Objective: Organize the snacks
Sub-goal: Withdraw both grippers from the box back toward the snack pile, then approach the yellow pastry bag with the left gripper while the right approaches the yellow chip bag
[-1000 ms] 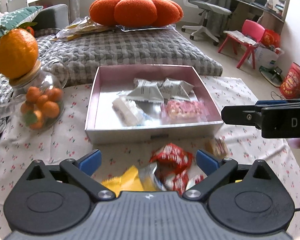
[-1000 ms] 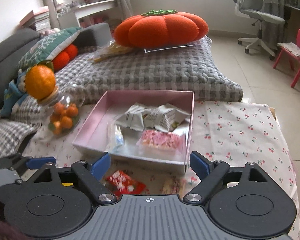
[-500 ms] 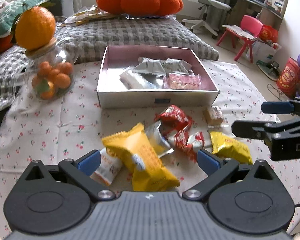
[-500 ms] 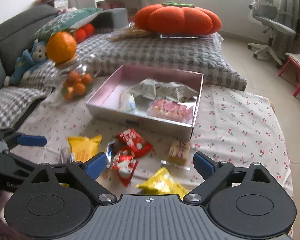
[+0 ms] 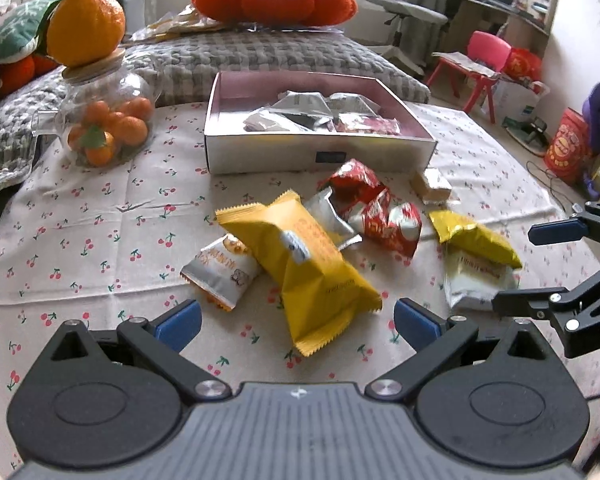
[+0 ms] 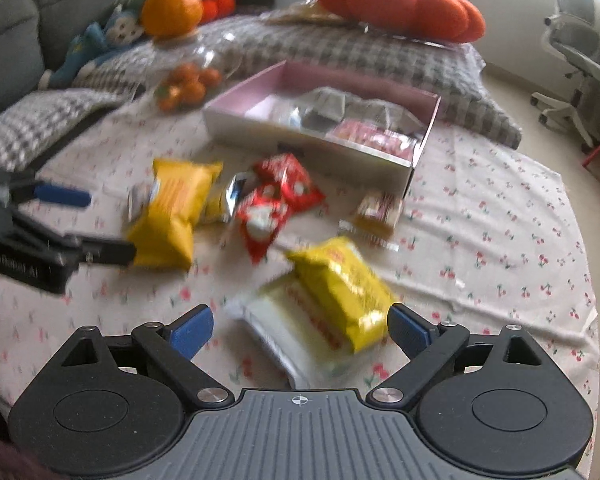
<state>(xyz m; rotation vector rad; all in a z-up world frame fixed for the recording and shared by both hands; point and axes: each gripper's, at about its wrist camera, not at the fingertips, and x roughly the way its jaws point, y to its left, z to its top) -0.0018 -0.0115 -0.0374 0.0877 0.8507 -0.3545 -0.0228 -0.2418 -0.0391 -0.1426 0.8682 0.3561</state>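
Left wrist view: your left gripper [image 5: 298, 318] is spread wide and holds nothing. The large yellow packet [image 5: 306, 264] lies just ahead between its fingers, red packets [image 5: 374, 208] beyond, and the pink box [image 5: 316, 152] farther ahead.

Right wrist view: your right gripper [image 6: 300, 326] is likewise spread and empty. A small yellow packet [image 6: 342, 284] on a white packet [image 6: 284, 334] lies directly ahead, on the cherry-print cloth [image 6: 500, 240].
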